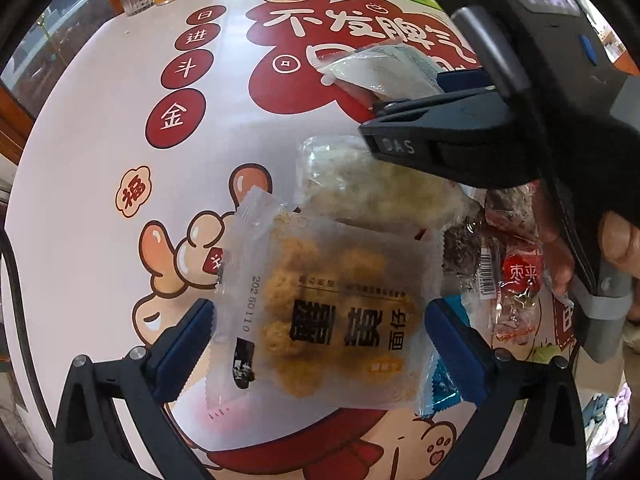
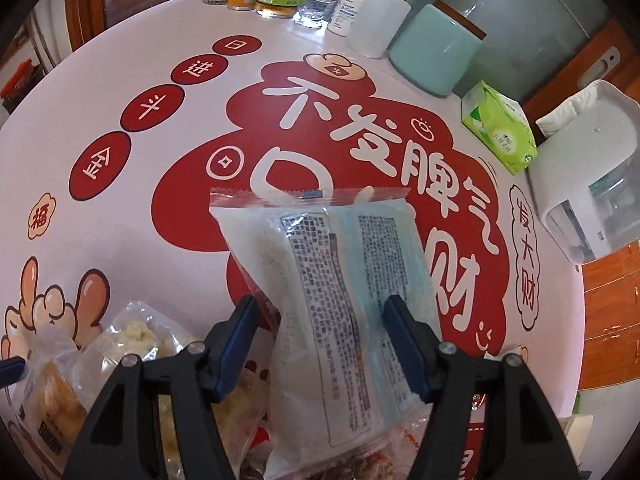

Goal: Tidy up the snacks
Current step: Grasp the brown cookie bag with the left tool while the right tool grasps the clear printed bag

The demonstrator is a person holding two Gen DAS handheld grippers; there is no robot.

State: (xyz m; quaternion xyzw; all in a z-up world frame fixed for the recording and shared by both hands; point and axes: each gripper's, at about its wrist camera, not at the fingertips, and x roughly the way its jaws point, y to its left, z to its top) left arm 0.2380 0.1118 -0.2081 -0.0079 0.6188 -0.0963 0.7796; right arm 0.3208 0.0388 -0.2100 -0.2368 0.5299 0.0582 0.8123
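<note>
A frosted packet of golden-brown snack balls (image 1: 320, 304) lies on top of a heap of snacks, between the blue pads of my left gripper (image 1: 318, 344). The jaws stand wide and open, each pad just outside a packet edge. Behind it are a clear bag of pale crumbly snack (image 1: 360, 184), a red-wrapped sweet (image 1: 520, 280) and a blue wrapper (image 1: 440, 388). My right gripper (image 2: 324, 344) is shut on a white-and-blue packet with printed text (image 2: 336, 280), held tilted above the heap. The same gripper (image 1: 420, 96) and packet (image 1: 376, 68) show at upper right in the left wrist view.
The table carries a white cloth with red print (image 2: 120, 240). Along its far edge stand bottles, a glass (image 2: 316, 8) and a teal canister (image 2: 436, 48). A green tissue pack (image 2: 500, 128) and a white box (image 2: 592, 184) sit at the right.
</note>
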